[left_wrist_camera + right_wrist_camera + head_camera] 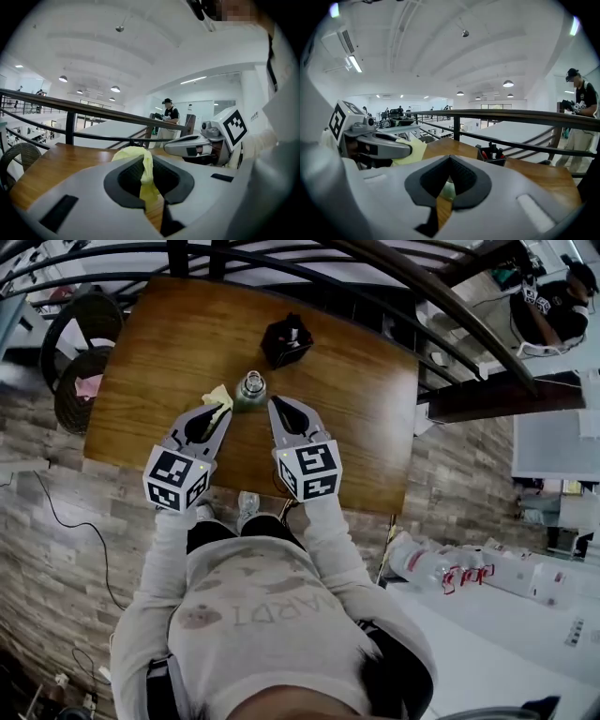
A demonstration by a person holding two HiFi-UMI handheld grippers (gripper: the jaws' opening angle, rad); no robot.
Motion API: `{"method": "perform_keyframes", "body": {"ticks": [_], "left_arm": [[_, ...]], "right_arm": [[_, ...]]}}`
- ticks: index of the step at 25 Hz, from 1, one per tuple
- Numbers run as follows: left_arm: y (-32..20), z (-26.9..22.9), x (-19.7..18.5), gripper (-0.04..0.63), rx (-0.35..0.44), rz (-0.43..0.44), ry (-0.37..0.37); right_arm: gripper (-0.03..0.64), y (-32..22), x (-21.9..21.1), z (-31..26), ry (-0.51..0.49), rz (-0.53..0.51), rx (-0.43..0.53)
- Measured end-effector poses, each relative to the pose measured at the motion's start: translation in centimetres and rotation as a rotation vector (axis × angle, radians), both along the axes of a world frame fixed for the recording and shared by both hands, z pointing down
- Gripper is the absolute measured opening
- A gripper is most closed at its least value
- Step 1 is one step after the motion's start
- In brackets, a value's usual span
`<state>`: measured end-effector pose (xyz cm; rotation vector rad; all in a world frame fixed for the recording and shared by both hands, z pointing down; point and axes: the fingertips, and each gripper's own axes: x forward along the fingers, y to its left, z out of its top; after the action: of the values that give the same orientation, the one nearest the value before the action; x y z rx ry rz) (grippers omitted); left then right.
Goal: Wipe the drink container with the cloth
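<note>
left hand-held gripper (149, 161): we read its jaws as clenched on one yellow cloth (133, 153). a strip of the cloth runs down the slot between the pads, and a crumpled lump stands up past the tips.

right hand-held gripper (450, 158): jaws closed, tips meeting, nothing pinched that we can see. through the slot between its pads we see bare wood and a pale green patch, which we cannot identify with certainty.

in the head view the two hand-held grippers lie side by side, pointing away from the person, tips angled toward each other. one drink container (251, 390) stands upright on the desk (356, 399) between the two tips, just beside each. we cannot tell whether either tip touches it. the cloth lies at its left side.

further out on the desk we count one black holder (286, 341) with pens in it, behind the drink container and apart from it. off the desk's left edge stand two wicker chairs (86, 322). beyond the desk runs one dark railing (511, 116), with one person (581, 117) standing by it.
</note>
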<state>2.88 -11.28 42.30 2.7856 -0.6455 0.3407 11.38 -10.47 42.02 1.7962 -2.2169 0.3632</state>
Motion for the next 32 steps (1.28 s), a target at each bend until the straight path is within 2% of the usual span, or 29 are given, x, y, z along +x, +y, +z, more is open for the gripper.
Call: {"method": "perform_keyframes", "body": {"ticks": [11,24,32], "left_arm": [[1.3,-4.7,-2.9,0.031,0.11,0.052,0.045],[3.4,-8.7,-6.1,0.031,0.182,0.091,0.114],[4.2,-10.7,-7.6,0.031,0.213,0.101,0.144]], "right_arm": [[0.011,4.1,-0.4,-4.1,-0.015,0.152,0.105],[0.011,9.2,-1.3,-8.9,0.008,0.296,0.237],[0.011,11.4,-1.8,-11.1,0.011,0.347,0.289]]}}
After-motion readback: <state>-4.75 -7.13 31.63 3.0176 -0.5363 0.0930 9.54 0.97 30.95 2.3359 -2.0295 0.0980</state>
